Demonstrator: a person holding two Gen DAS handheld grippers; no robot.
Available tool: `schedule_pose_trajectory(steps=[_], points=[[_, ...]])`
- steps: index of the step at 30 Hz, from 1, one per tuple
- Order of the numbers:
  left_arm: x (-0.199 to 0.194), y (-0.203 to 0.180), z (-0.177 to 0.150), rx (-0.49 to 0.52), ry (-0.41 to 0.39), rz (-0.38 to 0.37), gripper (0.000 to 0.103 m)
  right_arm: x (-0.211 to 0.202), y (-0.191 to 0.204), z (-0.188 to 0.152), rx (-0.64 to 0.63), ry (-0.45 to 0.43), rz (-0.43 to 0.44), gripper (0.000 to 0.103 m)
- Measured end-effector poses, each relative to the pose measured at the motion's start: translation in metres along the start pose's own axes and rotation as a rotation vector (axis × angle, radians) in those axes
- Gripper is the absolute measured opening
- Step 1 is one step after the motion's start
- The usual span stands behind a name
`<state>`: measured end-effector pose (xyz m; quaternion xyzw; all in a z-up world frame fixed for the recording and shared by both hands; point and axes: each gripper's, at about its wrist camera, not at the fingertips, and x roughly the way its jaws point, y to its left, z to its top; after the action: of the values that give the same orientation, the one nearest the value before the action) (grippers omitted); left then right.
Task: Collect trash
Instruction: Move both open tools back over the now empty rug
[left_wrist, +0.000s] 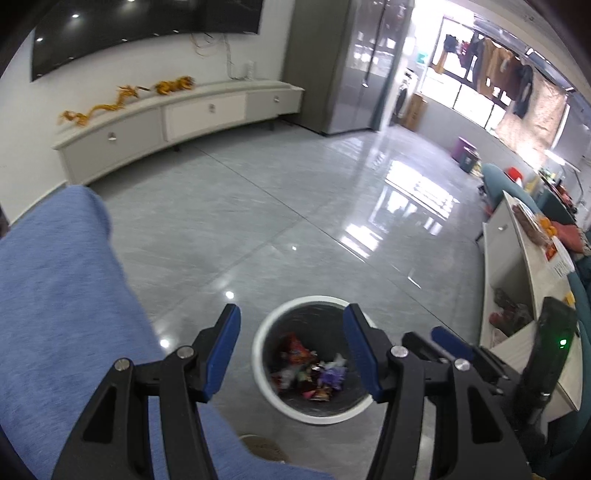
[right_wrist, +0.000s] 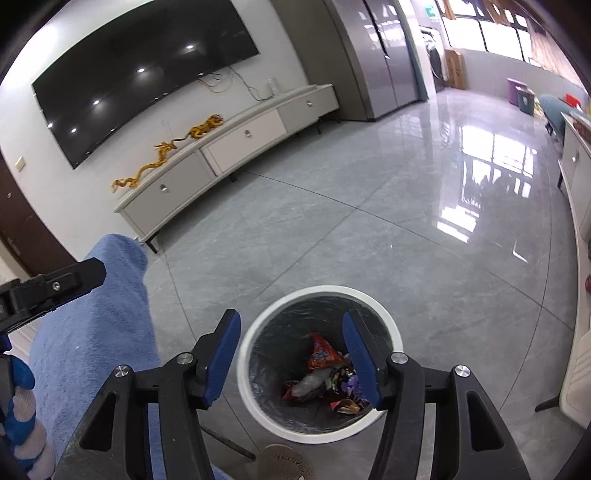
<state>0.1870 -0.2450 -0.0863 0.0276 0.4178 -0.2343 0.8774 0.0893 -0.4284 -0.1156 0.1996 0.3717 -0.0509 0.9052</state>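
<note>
**Two grippers spread wide above a filled waste bin**

Two black grippers with blue finger pads are in view, and both stand spread apart with nothing between the pads. In the left wrist view the left gripper (left_wrist: 291, 347) fills the lower centre of the frame; the right gripper (left_wrist: 448, 341) shows partly at the lower right, just beside it. In the right wrist view the right gripper (right_wrist: 291, 350) occupies the lower centre, and the left gripper (right_wrist: 70, 277) enters from the left edge at mid height.

The round white-rimmed waste bin with a dark liner (left_wrist: 264, 334) stands on the glossy grey tiled floor (left_wrist: 295, 206), in the lower centre of both views (right_wrist: 243, 347), framed between the spread fingers. Inside it lies a heap of crumpled snack wrappers (left_wrist: 310, 373), red, orange, purple and silver, gathered at the bottom of the bin (right_wrist: 325, 373). The bin stands upright.

A blue-clad leg of the person (left_wrist: 62, 295) fills the lower left of both views. A beige slipper (right_wrist: 280, 461) shows at the bottom edge, just below the bin.

In the upper left of both frames a large dark wall-mounted television (right_wrist: 140, 70) hangs above a long white low cabinet with drawers (right_wrist: 229, 144); golden dragon ornaments (right_wrist: 170, 155) lie on the cabinet top. A white coffee table with an open shelf (left_wrist: 517, 295) runs along the right edge of the left wrist view.
</note>
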Motion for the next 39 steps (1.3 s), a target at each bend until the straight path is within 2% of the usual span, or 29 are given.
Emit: schedule_pose_trajectory(steps=[8, 16, 24, 29, 33, 39], points=[[-0.056, 0.050, -0.021, -0.057, -0.054, 0.102, 0.056, -0.021, 0.065, -0.004, -0.117, -0.026, 0.072, 0.062], [-0.130, 0.106, -0.047, -0.129, -0.171, 0.223, 0.056, -0.053, 0.137, -0.012, -0.260, -0.085, 0.135, 0.069], [-0.204, 0.161, -0.075, -0.214, -0.306, 0.360, 0.056, -0.089, 0.195, -0.029, -0.378, -0.167, 0.148, 0.084], [-0.237, 0.177, -0.094, -0.238, -0.373, 0.433, 0.056, -0.105, 0.221, -0.039, -0.439, -0.211, 0.146, 0.094], [-0.254, 0.186, -0.105, -0.254, -0.417, 0.484, 0.065, -0.115, 0.236, -0.048, -0.469, -0.245, 0.141, 0.102], [-0.273, 0.192, -0.120, -0.276, -0.452, 0.539, 0.070, -0.129, 0.246, -0.056, -0.489, -0.294, 0.125, 0.103]])
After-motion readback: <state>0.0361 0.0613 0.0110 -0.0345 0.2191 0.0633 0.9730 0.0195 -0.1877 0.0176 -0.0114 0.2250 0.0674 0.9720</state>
